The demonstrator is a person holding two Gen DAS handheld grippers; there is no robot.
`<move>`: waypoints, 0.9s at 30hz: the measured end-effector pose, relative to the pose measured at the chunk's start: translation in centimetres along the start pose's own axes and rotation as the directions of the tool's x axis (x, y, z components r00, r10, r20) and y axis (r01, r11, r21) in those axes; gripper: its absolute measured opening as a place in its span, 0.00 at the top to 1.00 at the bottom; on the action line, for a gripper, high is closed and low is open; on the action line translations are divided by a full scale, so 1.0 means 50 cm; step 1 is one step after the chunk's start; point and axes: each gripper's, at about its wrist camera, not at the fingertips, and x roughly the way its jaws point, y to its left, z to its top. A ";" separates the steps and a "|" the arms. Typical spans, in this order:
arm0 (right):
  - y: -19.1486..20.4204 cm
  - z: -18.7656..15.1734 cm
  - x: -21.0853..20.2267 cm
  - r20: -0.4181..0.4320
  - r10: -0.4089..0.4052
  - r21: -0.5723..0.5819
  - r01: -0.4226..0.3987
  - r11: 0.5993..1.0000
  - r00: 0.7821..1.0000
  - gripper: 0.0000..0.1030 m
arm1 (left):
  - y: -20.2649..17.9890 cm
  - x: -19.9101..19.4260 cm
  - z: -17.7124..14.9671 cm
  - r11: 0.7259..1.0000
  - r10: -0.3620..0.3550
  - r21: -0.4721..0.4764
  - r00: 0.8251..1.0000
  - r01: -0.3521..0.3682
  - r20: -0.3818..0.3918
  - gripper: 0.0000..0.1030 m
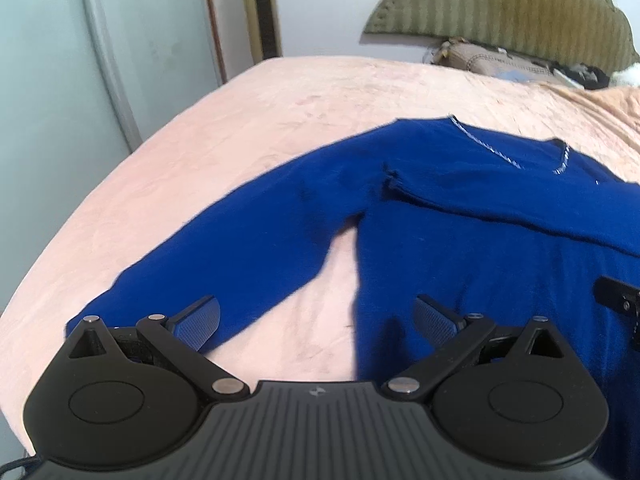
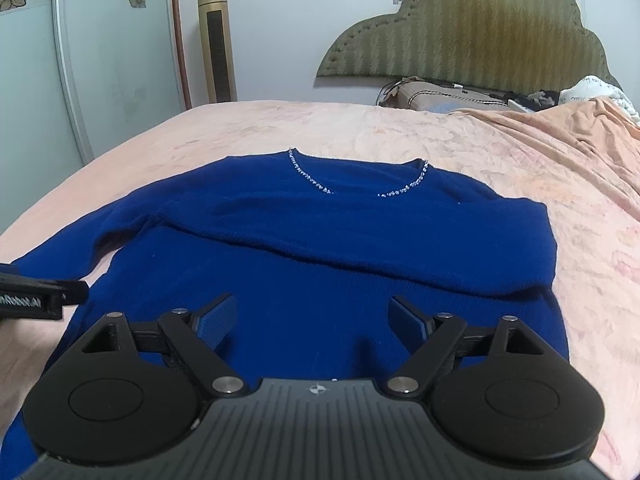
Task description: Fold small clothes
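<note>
A royal blue sweater (image 2: 320, 256) with a beaded neckline (image 2: 312, 180) lies on the pink bed cover (image 2: 500, 152). Its right sleeve is folded across the chest; its left sleeve (image 1: 224, 240) stretches out to the left. My left gripper (image 1: 316, 320) is open and empty, low over the gap between that sleeve and the body. My right gripper (image 2: 312, 320) is open and empty above the sweater's lower body. Each gripper shows at the edge of the other's view, the left one (image 2: 36, 300) and the right one (image 1: 620, 300).
An olive padded headboard (image 2: 480, 40) with pillows and clutter (image 2: 460, 96) stands at the far end. A wardrobe door (image 2: 100, 60) and a tall gold tower appliance (image 2: 216, 40) stand beyond the bed's left edge (image 1: 80, 208). A rumpled blanket (image 2: 580, 128) lies far right.
</note>
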 end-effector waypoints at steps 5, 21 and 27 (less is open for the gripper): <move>0.003 -0.006 -0.007 0.000 0.019 0.002 -0.019 1.000 1.000 0.16 | 0.102 0.009 -0.031 0.990 -0.015 -0.140 1.000 0.011 -0.025 0.00; 0.024 -0.011 -0.002 -0.005 0.081 0.014 -0.081 0.997 0.997 0.13 | 0.453 -0.021 -0.110 0.791 0.462 -0.370 0.872 -0.488 -0.162 0.00; 0.034 -0.010 0.002 -0.007 0.095 0.016 -0.095 0.995 0.995 0.13 | 0.438 -0.088 -0.121 0.842 0.114 -0.517 0.988 -0.152 -0.105 0.00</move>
